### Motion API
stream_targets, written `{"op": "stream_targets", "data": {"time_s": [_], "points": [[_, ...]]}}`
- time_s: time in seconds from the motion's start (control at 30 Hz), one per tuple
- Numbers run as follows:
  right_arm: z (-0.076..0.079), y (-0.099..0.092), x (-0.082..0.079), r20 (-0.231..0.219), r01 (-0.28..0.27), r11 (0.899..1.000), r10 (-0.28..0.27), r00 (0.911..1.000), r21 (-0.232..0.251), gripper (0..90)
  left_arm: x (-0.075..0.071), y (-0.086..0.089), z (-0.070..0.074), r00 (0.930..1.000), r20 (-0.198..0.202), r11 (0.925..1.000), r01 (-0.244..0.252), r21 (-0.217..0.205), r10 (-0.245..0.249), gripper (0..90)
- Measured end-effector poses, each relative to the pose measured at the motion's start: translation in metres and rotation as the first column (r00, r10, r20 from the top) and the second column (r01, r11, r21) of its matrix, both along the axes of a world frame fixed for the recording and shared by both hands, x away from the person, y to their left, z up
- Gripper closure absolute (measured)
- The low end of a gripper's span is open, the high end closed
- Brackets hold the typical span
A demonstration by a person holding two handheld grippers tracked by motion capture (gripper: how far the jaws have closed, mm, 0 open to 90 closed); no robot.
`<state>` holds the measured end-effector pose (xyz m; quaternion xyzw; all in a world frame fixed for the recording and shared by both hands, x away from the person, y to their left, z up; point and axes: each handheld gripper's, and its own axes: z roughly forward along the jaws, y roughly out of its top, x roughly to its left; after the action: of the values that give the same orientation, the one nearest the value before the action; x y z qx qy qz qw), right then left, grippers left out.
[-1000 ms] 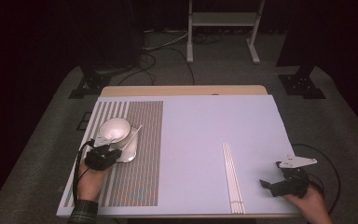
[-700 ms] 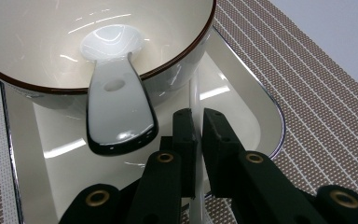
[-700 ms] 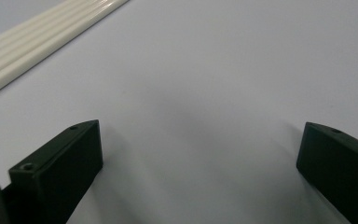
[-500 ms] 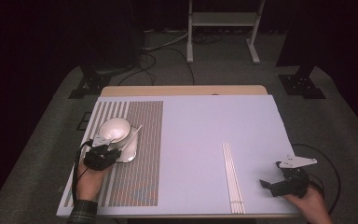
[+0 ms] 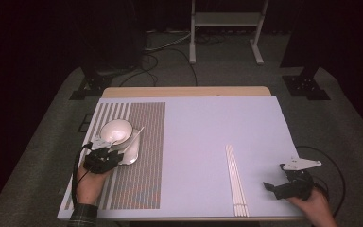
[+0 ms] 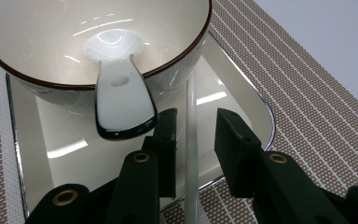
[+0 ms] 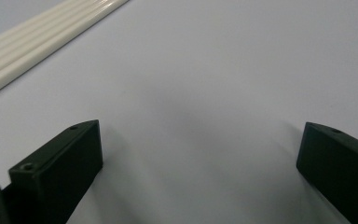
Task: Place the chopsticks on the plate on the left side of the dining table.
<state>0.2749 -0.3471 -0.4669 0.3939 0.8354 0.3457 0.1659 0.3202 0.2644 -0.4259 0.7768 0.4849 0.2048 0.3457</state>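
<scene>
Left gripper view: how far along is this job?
Done: the bowl sits on the plate with the spoon in it, and one chopstick lies across the plate. In hand: the left tongs have just been opening, with the chopstick between them, unpinched. Left: probably a second stick from the bundle by the open, empty right tongs.

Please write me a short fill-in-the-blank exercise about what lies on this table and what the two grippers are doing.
1. The white ceramic spoon rests with its scoop inside the white, dark-rimmed ____.
2. That vessel stands on a white rounded-square ____.
3. A thin white chopstick lies between the parted fingers of the ____ gripper, whose fingers have just been opening.
4. The right gripper is ____, above the bare lilac tabletop.

Missing words: bowl; plate; left; open
</scene>
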Motion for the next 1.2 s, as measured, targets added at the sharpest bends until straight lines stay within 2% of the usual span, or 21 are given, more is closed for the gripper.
{"op": "stream_targets", "data": {"time_s": [0.17,0.3,0.57,0.83,1.0,1.2], "points": [[0.000,0.000,0.000,0.000,0.000,1.000,0.000,1.0000,0.000,0.0,-0.005,0.003,0.001,1.0000,-0.002,1.0000,-0.006,-0.007,0.006,67.8],[0.000,0.000,0.000,0.000,0.000,1.000,0.000,1.0000,0.000,0.0,-0.012,0.008,0.003,0.9998,0.011,0.9997,-0.016,-0.021,0.017,67.7],[0.000,0.000,0.000,0.000,0.000,1.000,0.000,1.0000,0.000,0.0,-0.029,0.005,0.009,0.9996,0.025,0.9997,-0.013,-0.020,0.014,65.5],[0.000,0.000,0.000,-0.001,0.000,1.000,0.000,1.0000,0.000,0.0,-0.042,-0.012,0.015,0.9988,0.049,0.9996,0.003,-0.030,-0.001,56.7],[0.000,0.000,0.000,0.000,0.000,1.000,0.000,1.0000,0.000,0.0,-0.043,-0.024,0.017,0.9981,0.059,0.9996,0.018,-0.021,-0.016,51.6],[0.000,0.000,0.000,0.000,0.000,1.000,0.000,1.0000,0.000,0.0,-0.044,-0.036,0.016,0.9974,0.059,0.9984,0.044,-0.036,-0.042,44.6]]}}
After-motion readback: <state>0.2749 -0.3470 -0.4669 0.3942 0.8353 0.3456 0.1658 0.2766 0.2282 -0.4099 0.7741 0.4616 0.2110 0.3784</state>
